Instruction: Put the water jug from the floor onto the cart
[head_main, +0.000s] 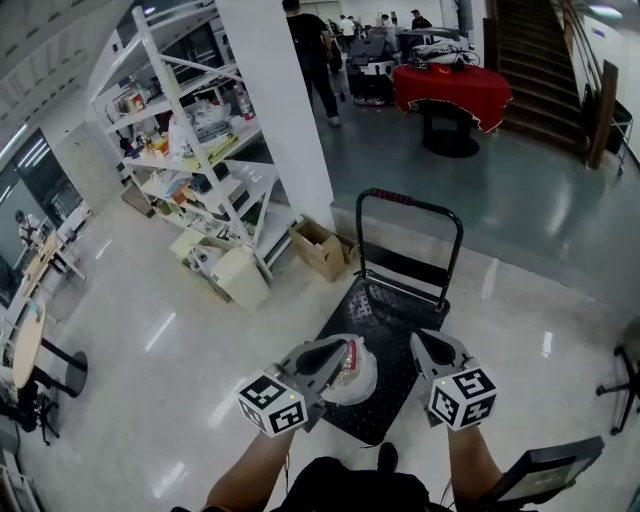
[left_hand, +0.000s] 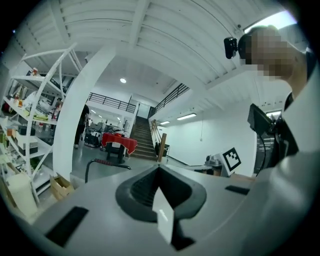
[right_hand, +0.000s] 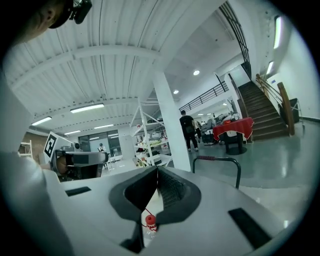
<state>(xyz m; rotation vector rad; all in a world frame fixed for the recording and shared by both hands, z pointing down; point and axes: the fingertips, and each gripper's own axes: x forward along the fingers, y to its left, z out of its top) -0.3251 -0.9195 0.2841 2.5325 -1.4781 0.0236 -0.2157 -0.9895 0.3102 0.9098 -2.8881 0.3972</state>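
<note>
The water jug (head_main: 362, 382), pale and translucent, hangs between my two grippers above the near end of the black cart (head_main: 392, 312). My left gripper (head_main: 340, 350) reaches over the jug's top, its jaws shut on a white strip (left_hand: 163, 220) of it. My right gripper (head_main: 418, 340) is at the jug's right, jaws shut. In the right gripper view the jug's red cap (right_hand: 150, 220) shows just below the closed jaws, and a thin red strand runs up into them. The cart's push handle (head_main: 410, 203) stands at the far end, and shows again in each gripper view (left_hand: 107, 162) (right_hand: 217, 159).
A white shelving rack (head_main: 190, 130) full of goods stands at the left, with cardboard boxes (head_main: 320, 248) at its foot beside a white pillar (head_main: 285, 100). Farther off are a red-covered table (head_main: 450, 85), stairs (head_main: 545, 70) and a walking person (head_main: 310, 50). An office chair (head_main: 625, 385) sits at the right.
</note>
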